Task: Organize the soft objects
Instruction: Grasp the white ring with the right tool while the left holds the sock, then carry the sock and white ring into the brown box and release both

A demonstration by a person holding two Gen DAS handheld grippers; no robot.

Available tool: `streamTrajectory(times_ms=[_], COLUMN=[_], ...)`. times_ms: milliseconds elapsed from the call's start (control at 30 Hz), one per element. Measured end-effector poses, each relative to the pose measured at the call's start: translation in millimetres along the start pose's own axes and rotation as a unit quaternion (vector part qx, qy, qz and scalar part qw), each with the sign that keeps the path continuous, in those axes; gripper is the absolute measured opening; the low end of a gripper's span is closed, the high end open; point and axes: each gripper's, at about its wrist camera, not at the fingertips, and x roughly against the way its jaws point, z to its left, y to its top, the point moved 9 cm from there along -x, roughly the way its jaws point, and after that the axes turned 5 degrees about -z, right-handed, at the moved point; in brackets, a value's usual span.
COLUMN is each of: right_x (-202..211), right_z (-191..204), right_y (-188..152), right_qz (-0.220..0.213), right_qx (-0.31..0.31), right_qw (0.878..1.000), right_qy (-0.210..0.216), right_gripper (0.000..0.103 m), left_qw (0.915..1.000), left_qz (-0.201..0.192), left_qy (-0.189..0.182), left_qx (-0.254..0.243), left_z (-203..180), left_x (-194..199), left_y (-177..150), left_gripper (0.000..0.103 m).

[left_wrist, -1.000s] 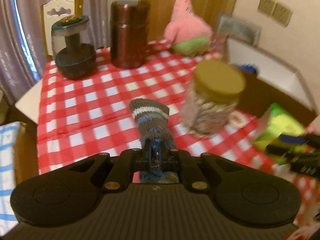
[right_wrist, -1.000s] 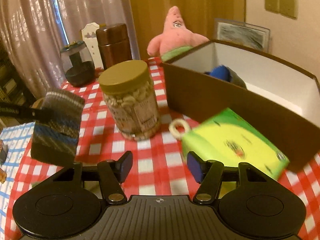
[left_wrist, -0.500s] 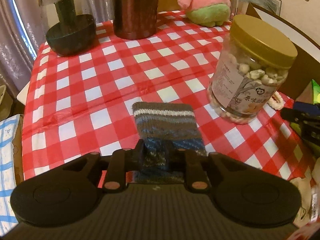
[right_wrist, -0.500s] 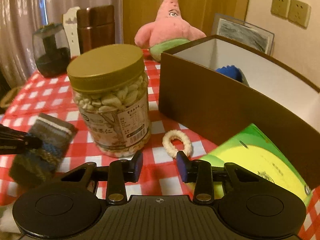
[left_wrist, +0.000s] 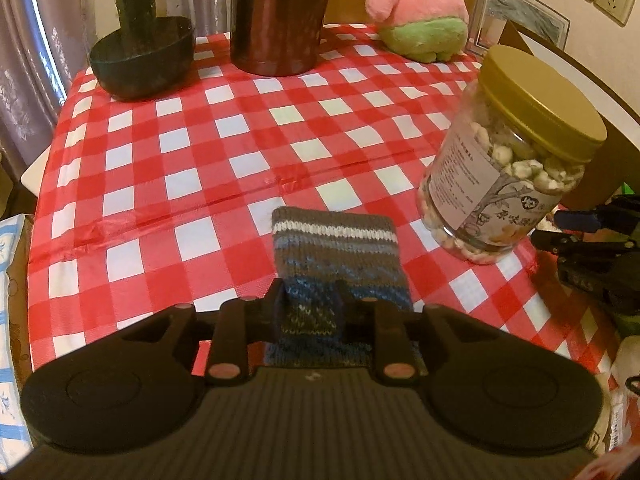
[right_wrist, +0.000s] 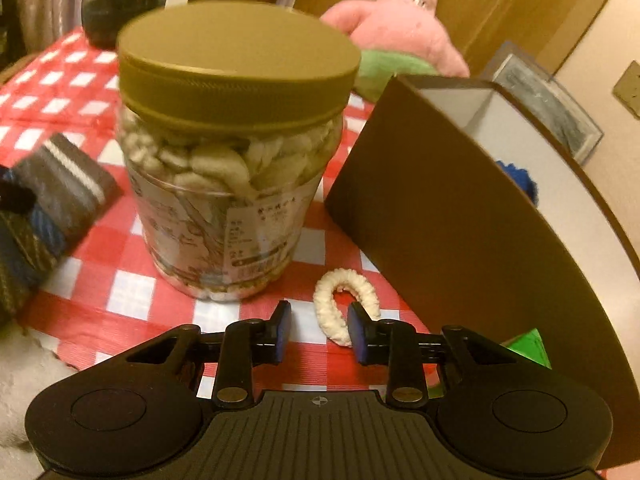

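Observation:
A striped grey-and-blue knitted pouch (left_wrist: 335, 256) lies flat on the red checked tablecloth (left_wrist: 200, 160). My left gripper (left_wrist: 310, 308) is open with its fingers on either side of the pouch's near end. The pouch also shows at the left of the right wrist view (right_wrist: 52, 200). My right gripper (right_wrist: 320, 328) is open low over the table, its fingers either side of a small cream fabric ring (right_wrist: 345, 305). A pink plush star toy (left_wrist: 420, 12) sits at the back. A brown box (right_wrist: 460, 216) with white inside holds something blue (right_wrist: 520, 178).
A clear jar of nuts with a gold lid (right_wrist: 232, 160) stands just beyond the ring, left of the box. A dark brown canister (left_wrist: 280, 16) and a glass jar with a dark base (left_wrist: 140, 40) stand at the back left. A green packet (right_wrist: 528, 346) lies beside the box.
The left gripper lowered the pouch onto the cloth and opened its fingers. The right gripper moved forward and down to the cream ring, and its fingers narrowed from a wide opening.

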Motion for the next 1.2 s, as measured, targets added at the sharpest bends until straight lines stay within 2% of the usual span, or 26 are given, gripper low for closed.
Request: streamTrajectory(times_ms=[167, 267, 400, 533, 700, 800, 833, 867, 933, 1200], right_x=[-8.8, -9.9, -7.7, 0.0, 17.0, 29.5, 34.9, 39.2, 49.5, 86.8], right_z=[-8.6, -9.3, -8.0, -8.5, -0.5, 5.1, 8.3, 10.2, 13.9, 14.8], right_y=[3.3, 4.1, 1.5, 0.1, 4.0, 3.8, 3.2, 2.7, 1.5, -4.6], right_qz=[0.011, 0.017, 0.008, 0.0, -0.015, -0.022, -0.024, -0.026, -0.03, -0.052], right_qx=[-0.012, -0.024, -0.019, -0.037, -0.062, -0.08, -0.088, -0.096, -0.11, -0.154], right_qw=[1.0, 0.998, 0.998, 0.997, 0.993, 0.99, 0.988, 0.986, 0.983, 0.97], right_qy=[0.022, 0.054, 0.059, 0.072, 0.101, 0.118, 0.125, 0.132, 0.146, 0.181], right_gripper=[0.029, 0.013, 0.011, 0.011, 0.011, 0.011, 0.011, 0.011, 0.011, 0.011], left_qw=[1.0, 1.0, 0.9999, 0.9998, 0.9998, 0.9997, 0.9996, 0.9995, 0.9992, 0.9987], left_qz=[0.0, 0.001, 0.006, 0.015, 0.017, 0.015, 0.013, 0.011, 0.007, -0.024], left_qy=[-0.003, -0.005, -0.01, -0.015, -0.011, -0.015, -0.018, -0.017, -0.015, -0.023], left_qx=[0.004, 0.008, 0.01, 0.004, -0.004, -0.014, -0.019, -0.025, -0.037, -0.038], left_z=[0.2, 0.8, -0.7, -5.0, -6.4, -8.8, -10.2, -11.2, -13.6, -27.5], left_x=[-0.3, 0.2, 0.4, -1.9, -5.3, -5.2, -4.5, -3.1, 1.2, 37.5], left_y=[-0.1, 0.4, -0.3, -3.5, -7.4, -7.5, -7.2, -6.3, -4.2, 4.2], left_gripper=[0.022, 0.024, 0.034, 0.05, 0.051, 0.043, 0.035, 0.023, 0.015, 0.012])
